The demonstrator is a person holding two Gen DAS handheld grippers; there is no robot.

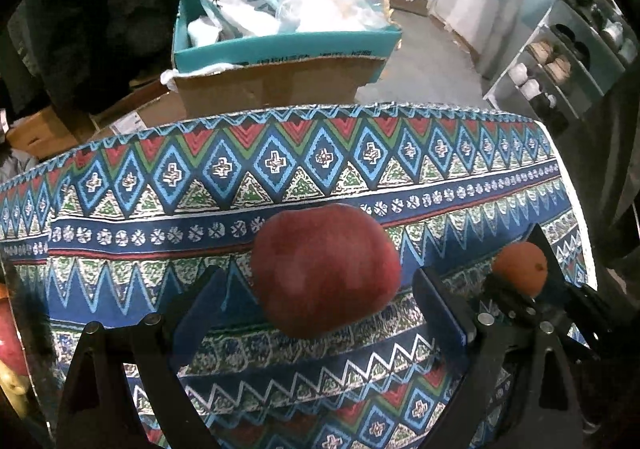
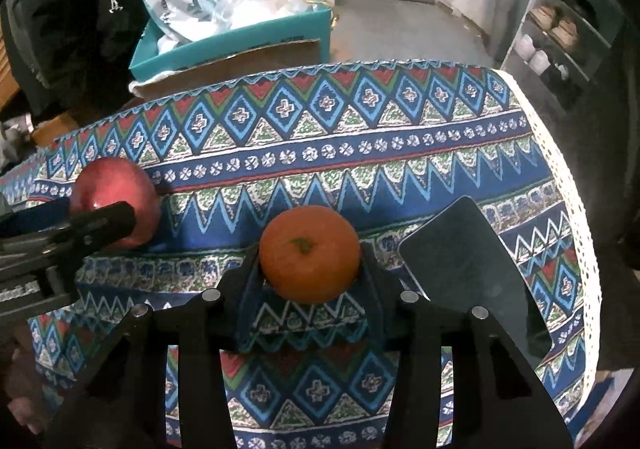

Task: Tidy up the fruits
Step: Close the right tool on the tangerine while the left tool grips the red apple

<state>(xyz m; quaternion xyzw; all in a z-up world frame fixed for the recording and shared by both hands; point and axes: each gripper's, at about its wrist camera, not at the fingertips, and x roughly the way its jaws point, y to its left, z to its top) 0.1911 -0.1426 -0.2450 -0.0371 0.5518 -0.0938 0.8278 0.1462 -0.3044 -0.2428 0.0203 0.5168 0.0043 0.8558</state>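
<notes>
A big red apple (image 1: 326, 269) lies on the patterned tablecloth (image 1: 280, 169). My left gripper (image 1: 320, 279) stands open around it, one blue-padded finger on each side with a gap to the skin. In the right wrist view the apple (image 2: 120, 189) is at the left, with a left finger (image 2: 100, 225) in front of it. My right gripper (image 2: 309, 263) is shut on an orange (image 2: 310, 245), its stem facing the camera and the pads pressing both sides. From the left wrist the orange (image 1: 520, 267) shows at the right, in those jaws.
A dark flat slab (image 2: 464, 261) lies on the cloth right of the orange. Behind the table's far edge stands a teal box (image 1: 280, 45) full of bags on cardboard. A shoe shelf (image 1: 560, 61) is at the far right. Reddish shapes (image 1: 8, 341) sit at the left edge.
</notes>
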